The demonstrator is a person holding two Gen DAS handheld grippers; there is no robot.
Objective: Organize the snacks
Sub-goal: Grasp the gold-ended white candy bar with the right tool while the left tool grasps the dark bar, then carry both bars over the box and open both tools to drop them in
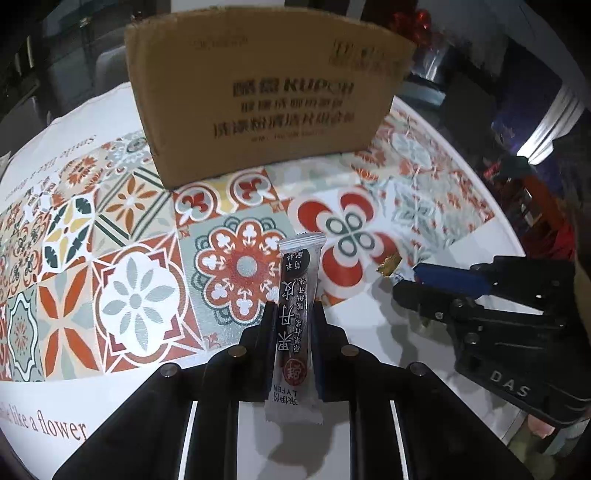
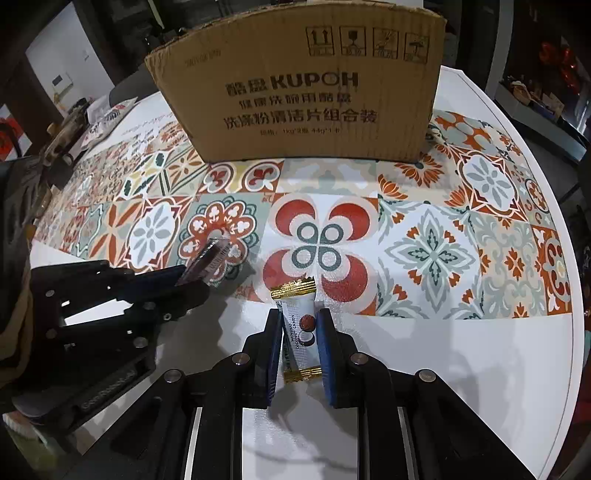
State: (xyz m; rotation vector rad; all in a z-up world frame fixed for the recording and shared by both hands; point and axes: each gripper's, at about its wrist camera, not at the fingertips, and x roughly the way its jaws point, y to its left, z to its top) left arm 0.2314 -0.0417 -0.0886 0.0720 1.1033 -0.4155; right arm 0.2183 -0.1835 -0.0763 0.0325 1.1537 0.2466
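My left gripper (image 1: 293,308) is shut on a long dark-red snack bar (image 1: 297,295) with a white wrapper, held above the patterned tablecloth. It also shows in the right wrist view (image 2: 195,275) at the left, with the bar (image 2: 208,258) sticking out. My right gripper (image 2: 299,315) is shut on a small white snack (image 2: 299,326) with gold ends. In the left wrist view the right gripper (image 1: 404,275) sits at the right with a gold end (image 1: 388,264) showing. A brown KUPOH cardboard box (image 1: 273,96) (image 2: 306,88) stands beyond both grippers.
The round table (image 2: 461,369) has a white rim and a tile-pattern cloth (image 1: 129,258). Papers and small items (image 2: 85,122) lie at the far left edge. Dark furniture and red decorations (image 1: 410,26) stand beyond the table.
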